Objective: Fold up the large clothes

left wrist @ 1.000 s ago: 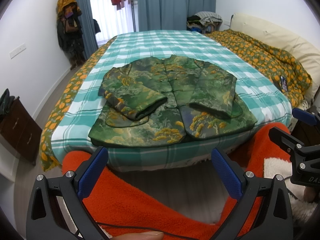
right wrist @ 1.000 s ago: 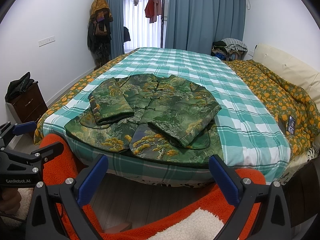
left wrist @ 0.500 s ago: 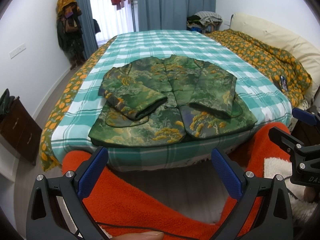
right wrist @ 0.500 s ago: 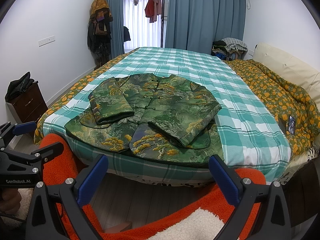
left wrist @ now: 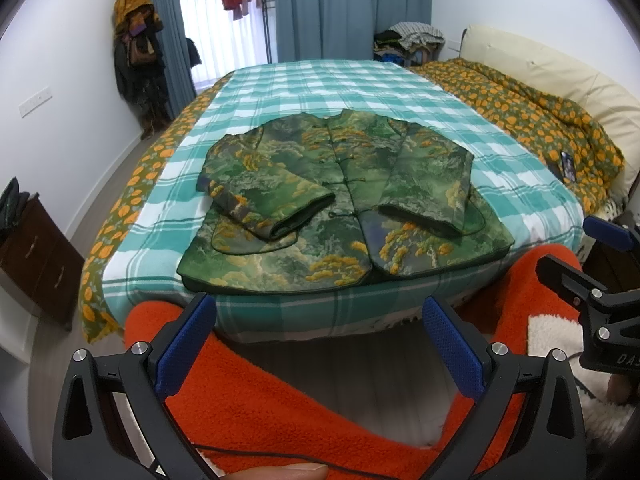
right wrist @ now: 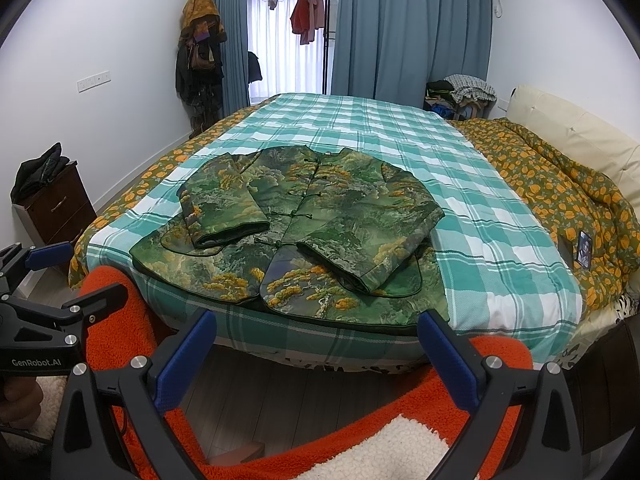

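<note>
Both grippers are hanging back off the foot of the bed right now, nothing in either one. From my end the left gripper (left wrist: 320, 344) has its blue pads spread wide, and the right gripper (right wrist: 316, 356) is spread the same way, both held low over the orange fleece (left wrist: 280, 400) the person is wearing. Just past that is the edge of the bed (right wrist: 500, 240) with its teal plaid cover, and the jacket (left wrist: 340, 200), the green and gold brocade one, lies flat near that edge, buttoned up, front side up, hem toward me and collar pointing away. Progress-wise I'd call it roughly halfway: both sleeves are already folded in across the chest, so the left sleeve (left wrist: 272, 204) and right sleeve (left wrist: 428, 184) sit on top of the body with the cuffs aimed at the hem. What's left, I reckon, is folding the body itself, probably hem up toward the collar once or twice to get a compact bundle. Beyond the jacket it's just bare plaid, then the orange floral duvet (right wrist: 560, 184) bunched along the headboard side, and the blue curtains (right wrist: 400, 28) at the back. Compared with a second ago, nothing has budged: same jacket pose, same gripper spread, same framing. Looks like a pause before the next grab.
</note>
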Motion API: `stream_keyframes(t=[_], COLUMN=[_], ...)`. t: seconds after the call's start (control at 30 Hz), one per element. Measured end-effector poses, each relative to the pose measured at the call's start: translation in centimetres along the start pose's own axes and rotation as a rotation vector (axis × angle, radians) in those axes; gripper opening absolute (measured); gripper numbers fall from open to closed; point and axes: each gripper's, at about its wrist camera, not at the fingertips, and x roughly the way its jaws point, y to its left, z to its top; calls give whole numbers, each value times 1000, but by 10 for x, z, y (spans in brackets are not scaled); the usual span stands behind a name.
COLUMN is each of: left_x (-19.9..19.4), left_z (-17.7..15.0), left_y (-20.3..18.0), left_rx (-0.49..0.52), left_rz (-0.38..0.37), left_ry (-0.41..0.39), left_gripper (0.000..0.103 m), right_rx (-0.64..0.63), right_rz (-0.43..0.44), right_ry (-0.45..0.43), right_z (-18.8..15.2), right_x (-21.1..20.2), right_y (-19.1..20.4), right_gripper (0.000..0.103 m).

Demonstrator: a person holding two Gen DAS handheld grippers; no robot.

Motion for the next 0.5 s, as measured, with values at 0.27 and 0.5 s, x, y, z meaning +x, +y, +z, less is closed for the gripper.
stream_keyframes(t=[0.27, 0.5], left_x=[0, -5], left_z=[-1, 9], left_y=[3, 13], left_rx=[3, 10], left_rz=[19, 73], left_ry=[-16, -63], left_gripper=[103, 103], right_rx=[18, 28], right_rz=[15, -53], right_ry=[-8, -61], right_z=[0, 9], right_x=[-1, -9], right_y=[-4, -22], right_gripper=[102, 102])
